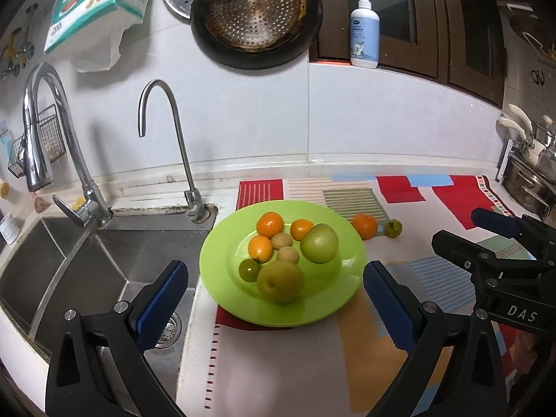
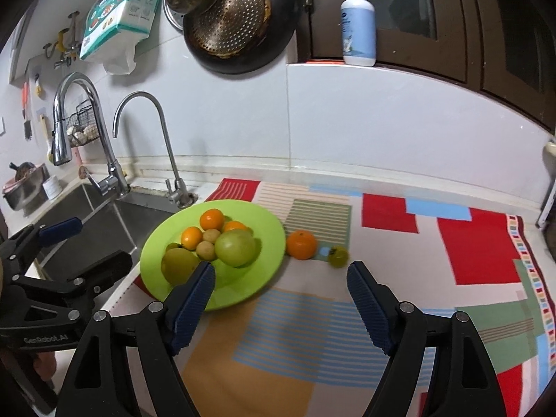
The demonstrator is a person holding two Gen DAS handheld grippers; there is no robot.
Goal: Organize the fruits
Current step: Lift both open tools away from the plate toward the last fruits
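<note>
Green plate (image 1: 333,299) of fruits on the bench mat beside the sink (image 1: 104,260); a tangerine (image 2: 301,244) lies outside it. Left tongs (image 1: 276,299) and right tongs (image 2: 280,299) spread, empty.

There was one green plate (image 1: 344,299). On it sat three orange fruits (image 1: 270,224), two big green fruits (image 1: 319,243), two small tan fruits (image 1: 281,240) and one small dark green fruit (image 1: 249,270). That made eight fruits on the plate. Two more fruits lay on the mat (image 1: 403,312) beside the plate: one orange one (image 1: 364,226) and one little green one (image 1: 393,228). So there were ten fruits in all. There was one mat and one sink (image 1: 104,264). Two taps (image 1: 55,111) stood at the sink. One pump bottle (image 1: 364,29) stood on the ledge. There were two grippers (image 1: 274,288), and each had two blue fingers (image 1: 160,309).
</note>
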